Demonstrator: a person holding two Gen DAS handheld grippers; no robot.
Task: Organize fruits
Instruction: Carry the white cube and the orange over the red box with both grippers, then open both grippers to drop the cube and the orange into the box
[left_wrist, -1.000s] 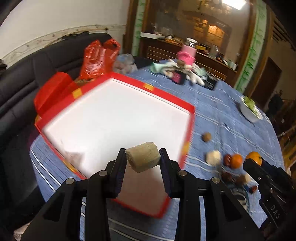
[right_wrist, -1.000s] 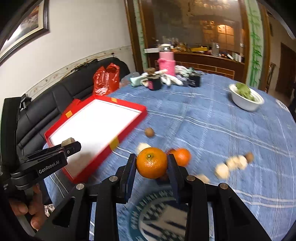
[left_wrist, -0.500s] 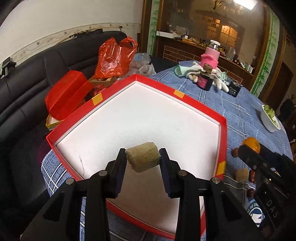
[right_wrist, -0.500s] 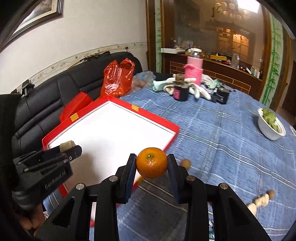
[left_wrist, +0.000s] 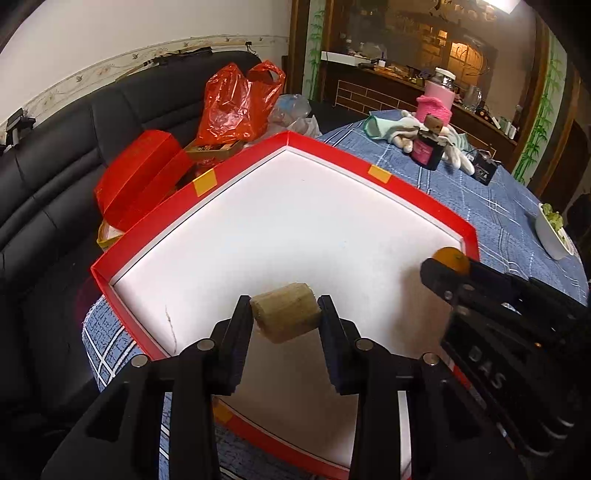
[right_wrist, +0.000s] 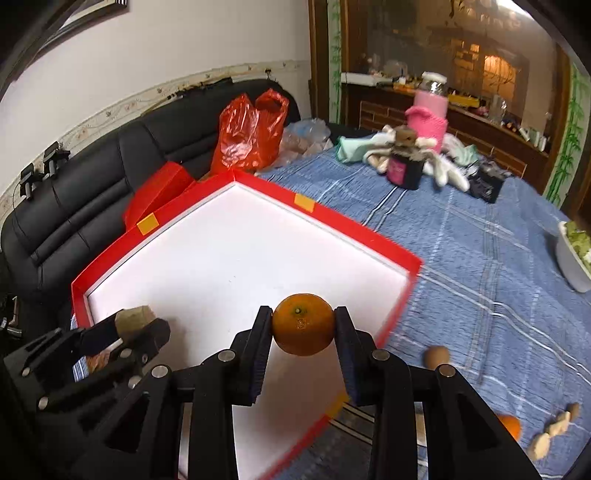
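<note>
We note the left gripper (left_wrist: 285, 317) clamping a tan cylindrical piece (left_wrist: 285, 316), long axis crosswise between fingers, above the red tray (left_wrist: 236, 173); right gripper (right_wrist: 303, 325) pinches an orange (right_wrist: 303, 324), stem end facing camera, over the tray too

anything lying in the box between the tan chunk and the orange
No. Between the tan chunk and the orange only the bare white floor of the box shows, in the right wrist view.

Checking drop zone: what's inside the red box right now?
The red box shows only its bare white floor; nothing lies on it. The orange and the tan chunk hang above it, each clamped in a gripper. The near strip of floor is covered by the grippers.
</note>
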